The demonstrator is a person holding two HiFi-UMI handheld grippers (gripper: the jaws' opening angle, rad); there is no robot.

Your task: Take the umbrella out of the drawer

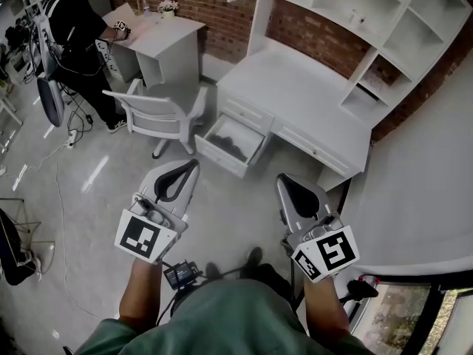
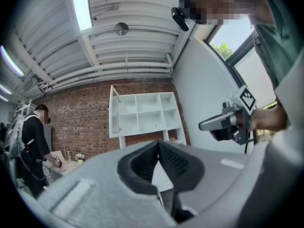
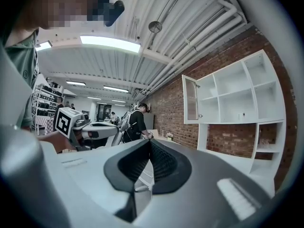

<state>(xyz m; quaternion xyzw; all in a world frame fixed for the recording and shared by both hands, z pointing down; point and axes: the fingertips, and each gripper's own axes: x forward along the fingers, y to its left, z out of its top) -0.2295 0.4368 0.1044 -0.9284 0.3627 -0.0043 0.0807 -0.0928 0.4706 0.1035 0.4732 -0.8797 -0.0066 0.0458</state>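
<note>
The white desk point(image 1: 295, 87) stands ahead of me with its left drawer point(image 1: 222, 156) pulled open. A dim dark shape lies inside the drawer; I cannot tell whether it is the umbrella. My left gripper point(image 1: 194, 163) point(image 2: 158, 143) is held level in front of my body, short of the drawer, shut with nothing between its jaws. My right gripper point(image 1: 281, 177) point(image 3: 149, 141) hangs beside it, below the closed right drawer point(image 1: 314, 148), also shut and empty. Each gripper shows in the other's view: the right gripper point(image 2: 223, 122) and the left gripper point(image 3: 95, 127).
A white chair point(image 1: 159, 113) stands just left of the open drawer. Behind it is a second white desk point(image 1: 159, 39) where a person point(image 1: 77, 28) in black is working. White hutch shelves point(image 1: 384, 21) rise over the desk against a brick wall. Cables point(image 1: 59, 198) trail on the floor at left.
</note>
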